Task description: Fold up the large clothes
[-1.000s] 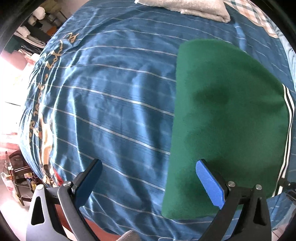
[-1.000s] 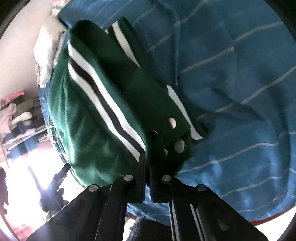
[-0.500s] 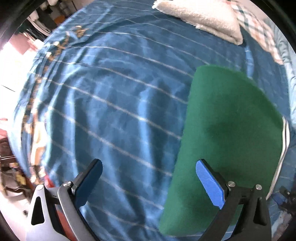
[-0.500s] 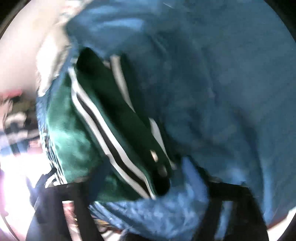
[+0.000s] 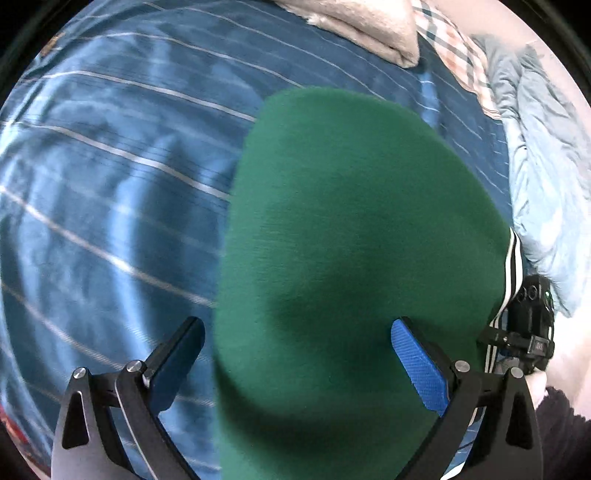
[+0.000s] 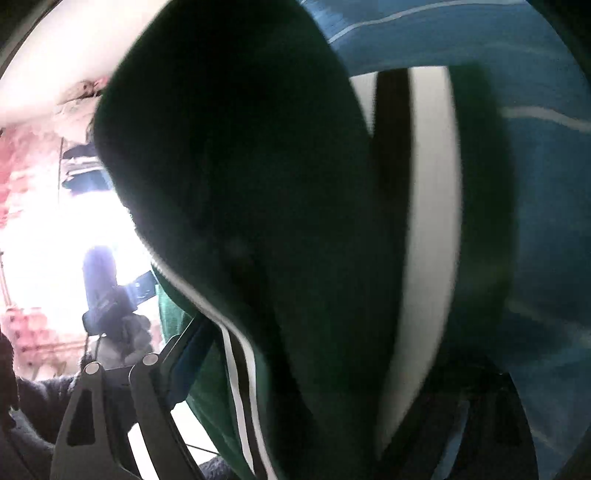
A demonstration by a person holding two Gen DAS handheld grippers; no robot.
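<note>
A folded green garment [image 5: 354,236] is seen lying flat on a bed covered by a blue striped bedspread [image 5: 110,184]. Its white and black striped trim [image 5: 511,280] is shown along the right edge in the left wrist view.

The left tongs [image 5: 295,354] are held above the near part of the garment with the jaws spread wide. One blue pad [image 5: 419,365] is seen over the green cloth, while the dark finger [image 5: 177,362] on the other side is seen over the bedspread just beside the garment's left edge. No cloth is pinched between them.

The right tongs [image 6: 325,387] are pressed close against the striped side of the garment, which fills most of the blurred right wrist view. Their jaws have just been opening and are now spread; cloth is bunched between them, but it is not clamped. Only the left finger [image 6: 184,365] is shown clearly; the other side is lost in shadow.

A beige folded blanket [image 5: 362,26], a plaid cloth [image 5: 454,51] and a pale blue quilt [image 5: 546,177] are seen at the far side of the bed.
</note>
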